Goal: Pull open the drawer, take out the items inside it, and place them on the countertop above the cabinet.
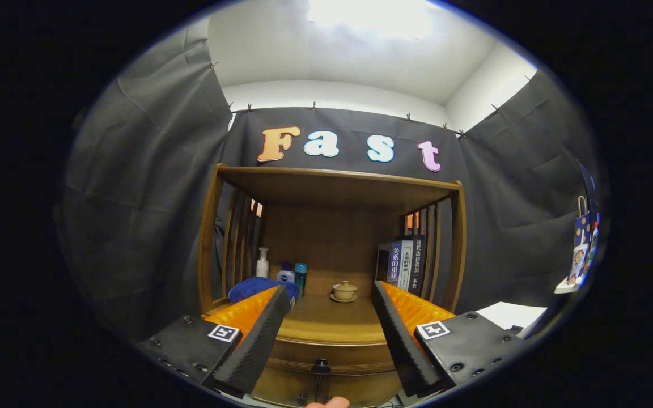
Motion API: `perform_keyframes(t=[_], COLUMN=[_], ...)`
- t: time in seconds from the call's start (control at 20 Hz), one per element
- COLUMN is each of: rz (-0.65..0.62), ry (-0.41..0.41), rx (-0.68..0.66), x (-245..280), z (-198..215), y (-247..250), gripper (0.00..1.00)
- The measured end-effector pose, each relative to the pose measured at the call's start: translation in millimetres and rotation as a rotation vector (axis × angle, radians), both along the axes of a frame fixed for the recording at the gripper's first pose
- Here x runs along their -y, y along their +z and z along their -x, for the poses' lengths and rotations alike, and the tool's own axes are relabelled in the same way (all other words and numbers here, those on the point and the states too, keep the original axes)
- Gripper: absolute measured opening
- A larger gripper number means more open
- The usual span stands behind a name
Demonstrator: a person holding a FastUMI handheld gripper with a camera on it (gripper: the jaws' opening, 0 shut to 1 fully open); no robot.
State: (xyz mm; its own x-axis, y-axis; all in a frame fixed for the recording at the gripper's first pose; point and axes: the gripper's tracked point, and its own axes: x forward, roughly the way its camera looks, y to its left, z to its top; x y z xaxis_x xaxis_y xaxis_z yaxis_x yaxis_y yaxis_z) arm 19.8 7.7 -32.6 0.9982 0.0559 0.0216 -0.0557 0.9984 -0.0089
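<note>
Legible text stands on 2 upright books at the far right of the cabinet shelf (pixel 326 317). The blue-and-white book (pixel 399 264) carries the vertical spine title "关系的重建". The dark book (pixel 417 262), touching it on the right, carries "现代法律常识一本全". A third spine to the left of these is too small to read. The print on the bottles (pixel 285 275) at the far left of the shelf cannot be made out. The gripper (pixel 331 290), fingers spread apart to either side of the drawer knob (pixel 321 367), carries 2 square black-and-white coded markers (pixel 223 333), 1 per finger mount, with no characters.
</note>
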Motion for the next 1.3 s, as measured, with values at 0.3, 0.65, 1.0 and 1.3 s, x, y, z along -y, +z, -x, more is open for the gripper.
perform_keyframes(t=[0.3, 0.65, 1.0, 1.3], rz=[-0.008, 0.037, 0.008, 0.014], ry=[-0.033, -0.081, -0.093, -0.023], rx=[-0.017, -0.043, -0.176, -0.255], x=[13.1, 29.7, 38.3, 5.5], z=[-18.2, -38.1, -68.2, -78.3], y=[-42.9, -111.1, -217.6, -275.3], gripper=[0.98, 0.98, 0.98, 0.98])
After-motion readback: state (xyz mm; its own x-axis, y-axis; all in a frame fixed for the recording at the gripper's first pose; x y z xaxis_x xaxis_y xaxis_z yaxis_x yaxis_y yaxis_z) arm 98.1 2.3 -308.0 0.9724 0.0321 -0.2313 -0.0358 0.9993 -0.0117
